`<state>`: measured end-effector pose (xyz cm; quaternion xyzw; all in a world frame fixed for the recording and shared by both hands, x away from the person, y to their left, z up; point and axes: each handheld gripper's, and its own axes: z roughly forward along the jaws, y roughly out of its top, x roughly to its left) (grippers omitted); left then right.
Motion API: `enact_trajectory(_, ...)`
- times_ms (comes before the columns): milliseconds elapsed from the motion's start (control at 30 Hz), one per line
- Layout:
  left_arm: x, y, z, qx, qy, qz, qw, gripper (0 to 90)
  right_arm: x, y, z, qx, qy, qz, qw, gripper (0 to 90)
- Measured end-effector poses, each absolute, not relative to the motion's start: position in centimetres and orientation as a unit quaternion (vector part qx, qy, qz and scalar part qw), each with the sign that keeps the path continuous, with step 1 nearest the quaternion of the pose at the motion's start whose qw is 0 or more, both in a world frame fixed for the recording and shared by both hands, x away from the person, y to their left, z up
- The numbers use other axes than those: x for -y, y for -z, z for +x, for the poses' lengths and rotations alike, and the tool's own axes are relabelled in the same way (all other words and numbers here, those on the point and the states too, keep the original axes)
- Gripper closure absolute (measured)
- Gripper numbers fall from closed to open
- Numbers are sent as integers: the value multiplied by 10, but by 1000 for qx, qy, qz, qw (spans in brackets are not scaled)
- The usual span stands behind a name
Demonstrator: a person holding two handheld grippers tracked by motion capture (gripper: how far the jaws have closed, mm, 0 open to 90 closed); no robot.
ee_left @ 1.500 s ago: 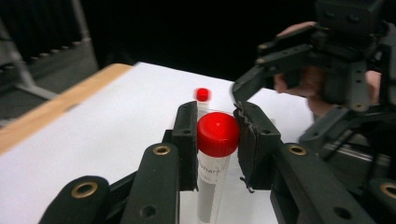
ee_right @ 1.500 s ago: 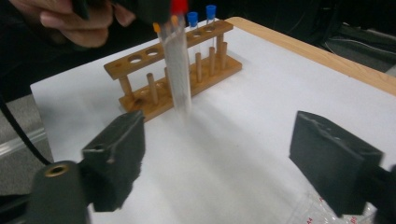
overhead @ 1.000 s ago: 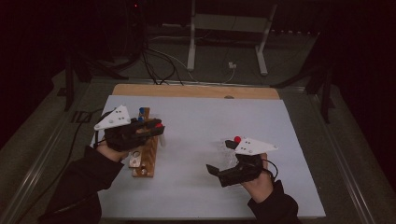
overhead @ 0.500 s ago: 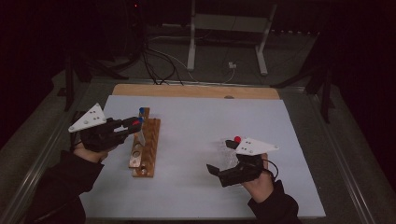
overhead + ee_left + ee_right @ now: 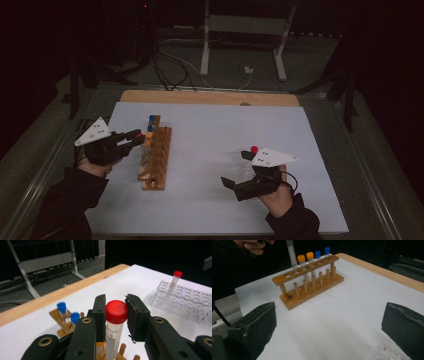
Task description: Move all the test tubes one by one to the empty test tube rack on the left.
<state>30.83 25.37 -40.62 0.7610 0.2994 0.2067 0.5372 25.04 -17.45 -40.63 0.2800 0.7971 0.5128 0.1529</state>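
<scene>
A person's left gripper (image 5: 117,315) has its jaws clamped on the red cap of a clear plastic tube (image 5: 113,336), held upright over the brown wooden tube rack (image 5: 156,156), probably being lifted clear; the right gripper (image 5: 239,169), jaws wide apart, waits beside a clear plastic rack (image 5: 185,300) on the white surface (image 5: 210,130).

Pretty dark room, white table (image 5: 300,130) with a wooden strip (image 5: 210,97) at 12 o'clock, metal stand (image 5: 243,30) and cables (image 5: 170,65) on the floor behind.

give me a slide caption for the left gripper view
Left gripper shut on red-capped tube above wooden rack.
</scene>
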Motion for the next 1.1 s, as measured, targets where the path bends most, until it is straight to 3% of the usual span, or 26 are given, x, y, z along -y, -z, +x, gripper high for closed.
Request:
enact_trajectory(533,-248,440,311,-312,-192,779,509,719,176,406,250,-797,-513,281,150,0)
enact_trajectory(1100,-246,446,311,-306,-181,794,494,705,178,403,250,-796,-516,280,148,0)
